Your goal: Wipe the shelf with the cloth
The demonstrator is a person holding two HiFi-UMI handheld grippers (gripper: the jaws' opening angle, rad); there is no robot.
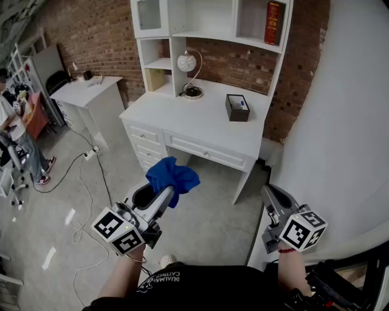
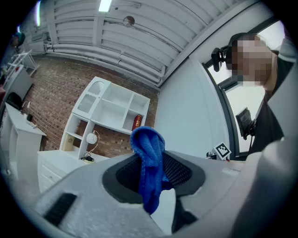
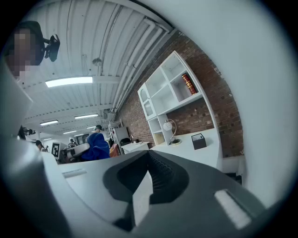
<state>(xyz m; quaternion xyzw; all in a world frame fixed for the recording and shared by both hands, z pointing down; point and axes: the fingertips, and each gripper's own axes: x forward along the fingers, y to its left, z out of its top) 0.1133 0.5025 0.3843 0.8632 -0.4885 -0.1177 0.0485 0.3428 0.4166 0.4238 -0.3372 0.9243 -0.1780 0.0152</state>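
blue cloth (image 1: 173, 176), white shelf (image 1: 206, 15), red book (image 1: 275, 23)

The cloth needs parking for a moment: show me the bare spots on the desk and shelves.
Desk top is bare along the front, from its left corner to below the black box, and between that box and the lamp. The upper middle cubby looks empty. Crowded: round the lamp's base and cord.
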